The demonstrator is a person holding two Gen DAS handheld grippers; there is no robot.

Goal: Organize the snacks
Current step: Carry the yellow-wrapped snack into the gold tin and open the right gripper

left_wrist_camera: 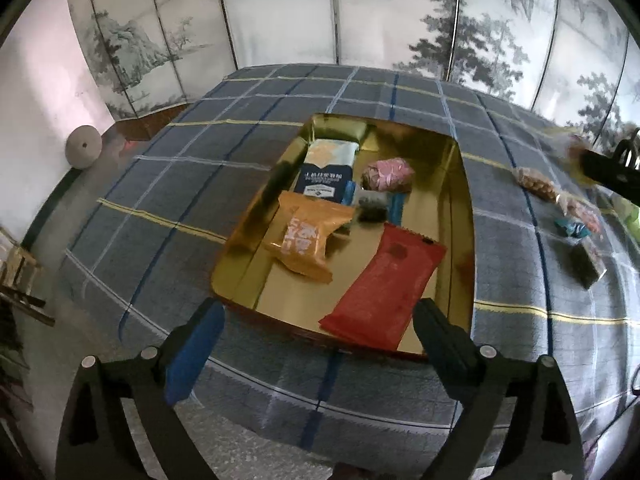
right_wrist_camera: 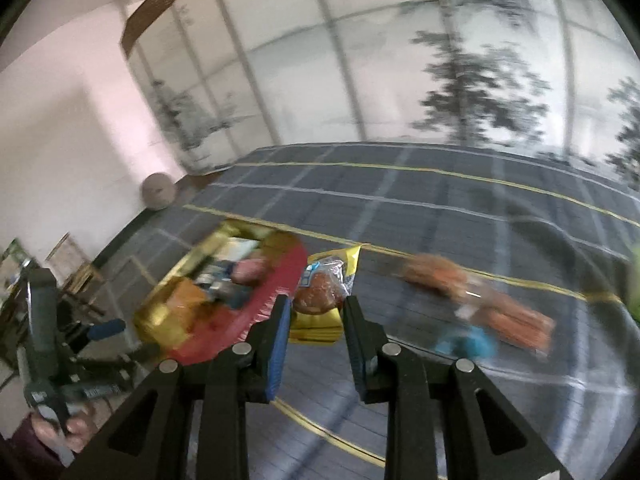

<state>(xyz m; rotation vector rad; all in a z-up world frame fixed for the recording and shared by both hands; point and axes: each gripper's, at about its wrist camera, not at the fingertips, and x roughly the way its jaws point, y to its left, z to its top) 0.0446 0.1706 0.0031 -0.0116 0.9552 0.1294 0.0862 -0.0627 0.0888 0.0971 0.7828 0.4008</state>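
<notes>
A gold tray (left_wrist_camera: 466,216) sits on the checked blue cloth and holds a red packet (left_wrist_camera: 384,284), an orange packet (left_wrist_camera: 306,238), a blue-and-silver packet (left_wrist_camera: 326,172), a pink wrapped snack (left_wrist_camera: 388,174) and a small dark snack (left_wrist_camera: 372,206). My left gripper (left_wrist_camera: 318,320) is open and empty at the tray's near edge. My right gripper (right_wrist_camera: 314,306) is shut on a yellow packet with a brown bun (right_wrist_camera: 322,290), held above the cloth just right of the tray (right_wrist_camera: 150,320). It shows blurred at the far right of the left wrist view (left_wrist_camera: 608,168).
Loose snacks lie on the cloth right of the tray: a bag of nuts (left_wrist_camera: 536,182), a teal sweet (left_wrist_camera: 572,228), a dark packet (left_wrist_camera: 588,266); in the right wrist view they blur into orange packets (right_wrist_camera: 480,296). A painted folding screen (left_wrist_camera: 360,12) stands behind the table.
</notes>
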